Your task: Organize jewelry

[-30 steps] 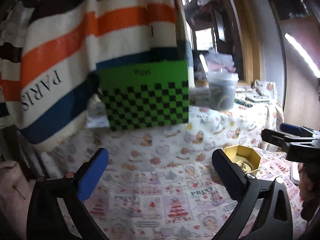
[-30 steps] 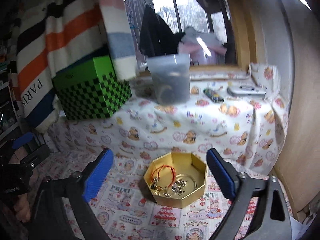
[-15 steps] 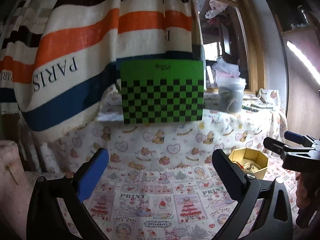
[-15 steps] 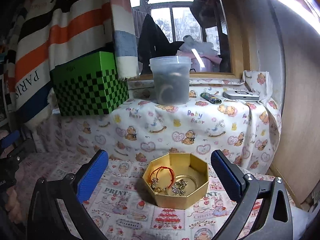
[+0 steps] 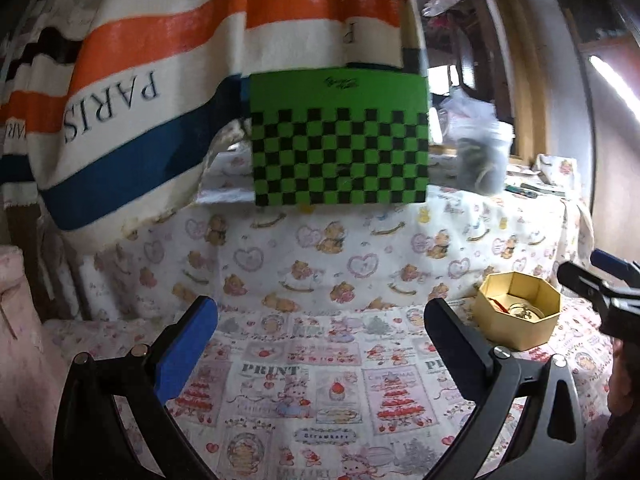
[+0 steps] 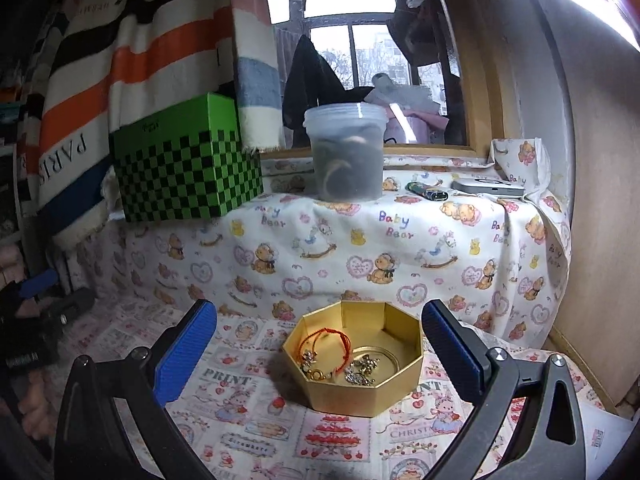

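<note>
A gold octagonal box (image 6: 356, 392) sits on the patterned cloth, straight ahead of my right gripper (image 6: 318, 334). In it lie a red cord bracelet (image 6: 326, 338) and several small metal charms (image 6: 362, 370). The right gripper is open and empty, just short of the box. My left gripper (image 5: 320, 330) is open and empty over the cloth, well left of the box (image 5: 518, 320). Each gripper shows at the edge of the other's view: the right one (image 5: 592, 276) and the left one (image 6: 44, 292).
A green and black checkered box (image 6: 186, 168) stands on a raised cloth-covered ledge (image 6: 400, 248) at the back. A lidded plastic tub (image 6: 346, 152), a lighter (image 6: 426, 192) and a flat grey device (image 6: 488, 188) also stand there. A striped towel (image 5: 160, 60) hangs on the left.
Both views have tilted and steadied; the checkered box and the ledge now sit level. The right gripper has drawn a little nearer the gold box. Both stay open.
</note>
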Available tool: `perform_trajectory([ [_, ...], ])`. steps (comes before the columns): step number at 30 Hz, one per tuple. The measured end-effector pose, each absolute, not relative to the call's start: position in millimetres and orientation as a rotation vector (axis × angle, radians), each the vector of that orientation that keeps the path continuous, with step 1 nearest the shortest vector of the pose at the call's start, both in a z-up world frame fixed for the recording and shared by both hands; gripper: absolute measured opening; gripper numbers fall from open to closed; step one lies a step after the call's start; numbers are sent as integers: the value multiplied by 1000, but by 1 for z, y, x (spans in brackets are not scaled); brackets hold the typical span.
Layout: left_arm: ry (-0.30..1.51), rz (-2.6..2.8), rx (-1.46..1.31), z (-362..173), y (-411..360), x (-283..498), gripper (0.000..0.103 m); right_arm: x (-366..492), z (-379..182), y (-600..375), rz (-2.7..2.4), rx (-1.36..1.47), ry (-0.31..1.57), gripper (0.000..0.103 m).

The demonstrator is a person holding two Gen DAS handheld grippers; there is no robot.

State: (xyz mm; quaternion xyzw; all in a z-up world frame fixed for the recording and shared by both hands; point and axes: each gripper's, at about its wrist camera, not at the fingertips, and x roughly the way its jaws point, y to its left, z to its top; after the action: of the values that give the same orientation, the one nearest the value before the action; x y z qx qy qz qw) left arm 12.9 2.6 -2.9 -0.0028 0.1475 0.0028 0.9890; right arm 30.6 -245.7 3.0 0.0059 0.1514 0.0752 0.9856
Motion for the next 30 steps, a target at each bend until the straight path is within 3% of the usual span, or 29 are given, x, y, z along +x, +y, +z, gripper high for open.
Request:
perform_trajectory([
  [30,292,49,14,-2,0,14,103,27,4,-236,124,-46,292,103],
])
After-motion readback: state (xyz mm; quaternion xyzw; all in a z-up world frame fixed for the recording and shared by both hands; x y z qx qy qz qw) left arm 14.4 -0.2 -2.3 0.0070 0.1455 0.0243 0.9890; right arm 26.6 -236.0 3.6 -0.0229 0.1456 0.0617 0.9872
